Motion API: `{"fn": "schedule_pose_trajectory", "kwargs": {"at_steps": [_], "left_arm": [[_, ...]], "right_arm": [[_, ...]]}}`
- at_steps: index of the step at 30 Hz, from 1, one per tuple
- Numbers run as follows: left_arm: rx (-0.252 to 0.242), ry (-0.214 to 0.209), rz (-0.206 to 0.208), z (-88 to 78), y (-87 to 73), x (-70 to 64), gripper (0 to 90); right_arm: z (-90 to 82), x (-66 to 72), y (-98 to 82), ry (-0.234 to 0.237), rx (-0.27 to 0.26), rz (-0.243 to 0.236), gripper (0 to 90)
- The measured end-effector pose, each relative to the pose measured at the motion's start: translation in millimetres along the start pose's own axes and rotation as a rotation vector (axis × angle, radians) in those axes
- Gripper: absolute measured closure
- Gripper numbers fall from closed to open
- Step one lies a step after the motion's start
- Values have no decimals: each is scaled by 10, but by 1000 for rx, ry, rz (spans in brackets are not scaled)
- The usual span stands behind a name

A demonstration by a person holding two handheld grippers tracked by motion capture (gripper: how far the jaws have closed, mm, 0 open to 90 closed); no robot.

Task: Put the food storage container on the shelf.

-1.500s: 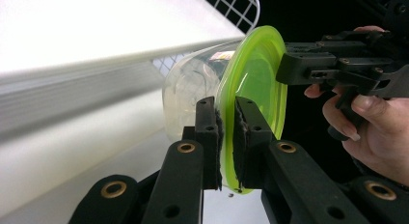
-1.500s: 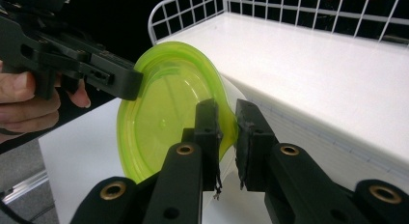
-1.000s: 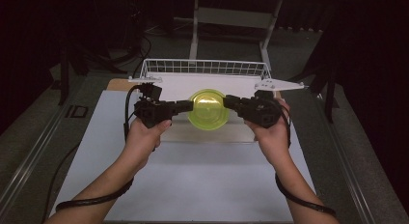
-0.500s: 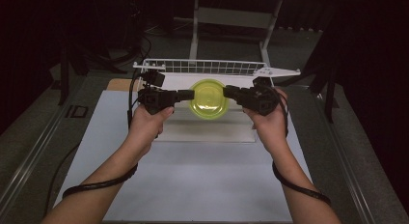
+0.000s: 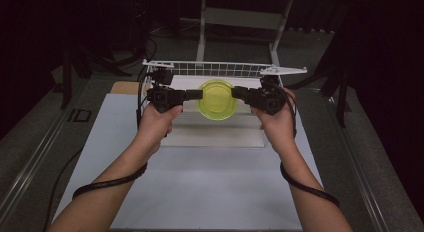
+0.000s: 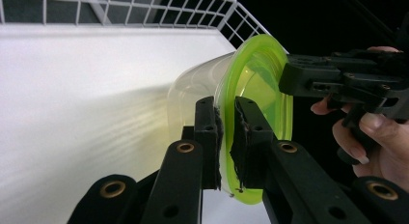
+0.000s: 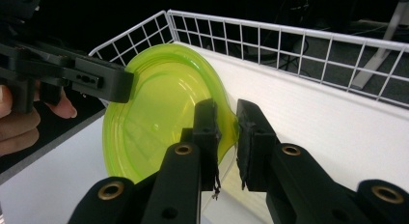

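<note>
A clear round container [image 6: 193,96] with a yellow-green lid [image 5: 217,99] hangs in the air between both grippers, just in front of a white wire basket [image 5: 220,68]. My left gripper [image 5: 199,94] is shut on the lid's left rim; in the left gripper view its jaws [image 6: 224,108] pinch the green edge. My right gripper [image 5: 235,92] is shut on the opposite rim, and the lid [image 7: 164,113] bends slightly where those jaws [image 7: 227,110] clamp it. In each gripper view the container is tipped on its side, lid facing the other hand.
The basket has a white floor [image 6: 72,89] and low wire walls [image 7: 289,45]. It stands at the far end of a pale table mat [image 5: 210,187]. A dark floor and metal frame legs [image 5: 202,27] lie beyond the table.
Both hands have carried the container away from the person, from over the mat's middle to the basket's near edge. Both grips have stayed the same.
</note>
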State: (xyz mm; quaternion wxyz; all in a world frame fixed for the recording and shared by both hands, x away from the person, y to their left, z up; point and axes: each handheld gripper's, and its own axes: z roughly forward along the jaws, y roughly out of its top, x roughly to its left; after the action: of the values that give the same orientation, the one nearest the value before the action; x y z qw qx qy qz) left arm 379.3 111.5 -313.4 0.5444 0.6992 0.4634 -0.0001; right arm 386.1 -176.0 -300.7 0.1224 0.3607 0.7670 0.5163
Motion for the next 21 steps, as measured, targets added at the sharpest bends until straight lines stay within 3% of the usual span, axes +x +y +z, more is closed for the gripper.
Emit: {"fn": "schedule_pose_trajectory", "kwargs": {"at_steps": [4,5,13,16,21], "left_arm": [[-1,5,-14,46,57,50,815],[-1,2,-23,53,70,64,814],[-7,30,2,126,141,57,782],[-8,33,-16,152,144,91,767],[-6,51,-38,193,137,133,725]], "right_arm": [[37,-27,42,-17,7,5,794],[50,-46,53,-9,9,27,795],[144,-145,132,-45,50,69,763],[168,-156,135,-67,52,69,742],[201,-215,131,-86,47,88,632]]}}
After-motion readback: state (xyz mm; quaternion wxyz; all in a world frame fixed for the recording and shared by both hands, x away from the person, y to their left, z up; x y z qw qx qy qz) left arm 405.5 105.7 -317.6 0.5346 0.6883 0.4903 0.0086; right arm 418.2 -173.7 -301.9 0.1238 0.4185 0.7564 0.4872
